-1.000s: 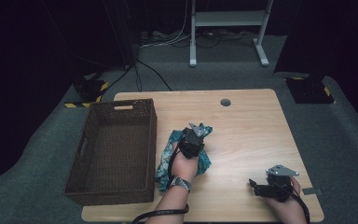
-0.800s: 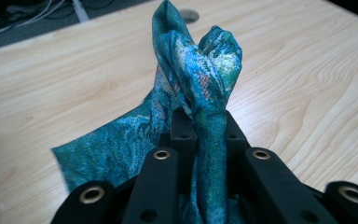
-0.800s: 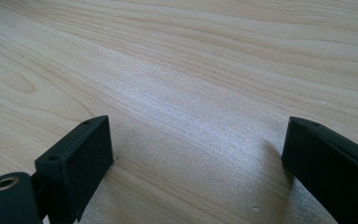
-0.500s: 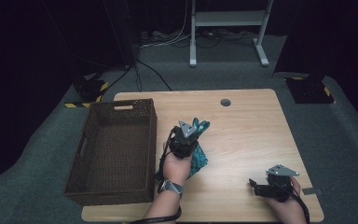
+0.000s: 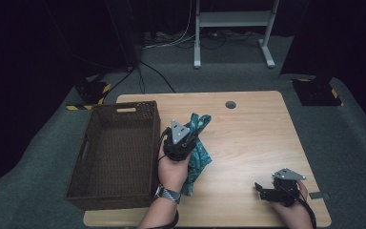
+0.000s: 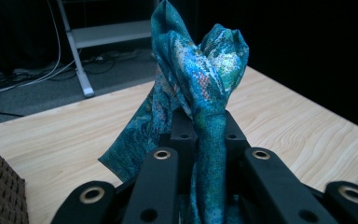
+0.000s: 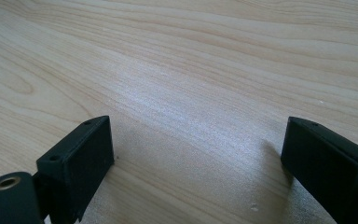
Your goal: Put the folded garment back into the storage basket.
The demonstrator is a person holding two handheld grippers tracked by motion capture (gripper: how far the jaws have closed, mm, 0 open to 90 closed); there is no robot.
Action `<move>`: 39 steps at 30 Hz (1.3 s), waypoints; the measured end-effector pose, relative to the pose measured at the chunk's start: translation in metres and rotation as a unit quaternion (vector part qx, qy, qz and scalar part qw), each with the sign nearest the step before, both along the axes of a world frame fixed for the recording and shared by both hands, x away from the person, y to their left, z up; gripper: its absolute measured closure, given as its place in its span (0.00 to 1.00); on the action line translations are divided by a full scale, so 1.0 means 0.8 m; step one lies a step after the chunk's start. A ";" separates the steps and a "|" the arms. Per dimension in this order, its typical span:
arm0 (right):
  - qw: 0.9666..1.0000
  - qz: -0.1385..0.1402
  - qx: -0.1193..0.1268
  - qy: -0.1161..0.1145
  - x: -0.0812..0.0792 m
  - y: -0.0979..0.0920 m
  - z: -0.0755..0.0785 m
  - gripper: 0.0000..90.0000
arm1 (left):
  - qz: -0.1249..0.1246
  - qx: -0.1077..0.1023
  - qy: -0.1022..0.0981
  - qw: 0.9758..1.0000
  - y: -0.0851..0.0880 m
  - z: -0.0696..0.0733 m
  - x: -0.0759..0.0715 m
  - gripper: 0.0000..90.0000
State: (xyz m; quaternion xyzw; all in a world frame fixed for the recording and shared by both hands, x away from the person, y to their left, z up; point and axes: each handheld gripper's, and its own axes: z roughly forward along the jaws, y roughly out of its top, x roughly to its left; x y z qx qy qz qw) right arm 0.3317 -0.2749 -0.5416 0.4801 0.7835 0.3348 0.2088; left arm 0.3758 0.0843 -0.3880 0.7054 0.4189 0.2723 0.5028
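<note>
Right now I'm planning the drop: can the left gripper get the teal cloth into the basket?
Probably yes. The left gripper is shut on the teal cloth, lifted just beside the open-topped basket, nothing between them.

Light wood counter (image 5: pixel 248 138) is standing on grey carpet floor (image 5: pixel 43 143); brown wicker basket (image 5: pixel 116 152) is sitting on its left side, overhanging the edge.

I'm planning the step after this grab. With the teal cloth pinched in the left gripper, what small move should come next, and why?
Probably carry the cloth sideways over the wicker basket. The left gripper is shut on a bunched fold, part of the cloth hangs down to the table, and the basket beside it lies empty. The right gripper rests open, apart.
</note>
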 end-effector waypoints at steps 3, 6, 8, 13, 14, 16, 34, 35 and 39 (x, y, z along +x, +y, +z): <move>1.000 0.001 -0.001 -0.001 -0.001 0.000 0.000 0.10 | -0.003 0.000 -0.009 1.000 0.002 0.011 -0.003 0.90; 1.000 0.005 0.000 0.001 -0.002 0.000 0.000 0.08 | -0.006 -0.003 -0.025 1.000 0.005 0.027 -0.010 0.90; 1.000 0.016 -0.003 0.009 -0.001 0.002 0.000 0.02 | -0.007 -0.003 -0.033 0.999 0.007 0.036 -0.013 0.90; 1.000 0.028 -0.007 0.012 -0.001 0.004 -0.001 0.00 | -0.014 -0.014 -0.052 0.998 0.010 0.054 -0.018 0.90; 1.000 0.027 -0.007 0.012 -0.002 0.004 -0.001 0.00 | -0.017 -0.015 -0.055 0.998 0.011 0.057 -0.019 0.90; 1.000 0.027 -0.007 0.011 -0.001 0.005 -0.001 0.00 | -0.018 -0.017 -0.063 0.998 0.011 0.063 -0.022 0.90; 1.000 0.021 -0.007 0.011 0.003 0.004 -0.001 0.00 | -0.030 -0.033 -0.135 0.990 0.038 0.135 -0.035 0.90; 1.000 0.020 -0.006 0.011 0.003 0.004 -0.001 0.00 | -0.032 -0.034 -0.136 0.990 0.039 0.137 -0.035 0.90; 1.000 0.020 -0.006 0.011 0.003 0.004 -0.001 0.00 | -0.034 -0.033 -0.146 0.988 0.046 0.148 -0.037 0.90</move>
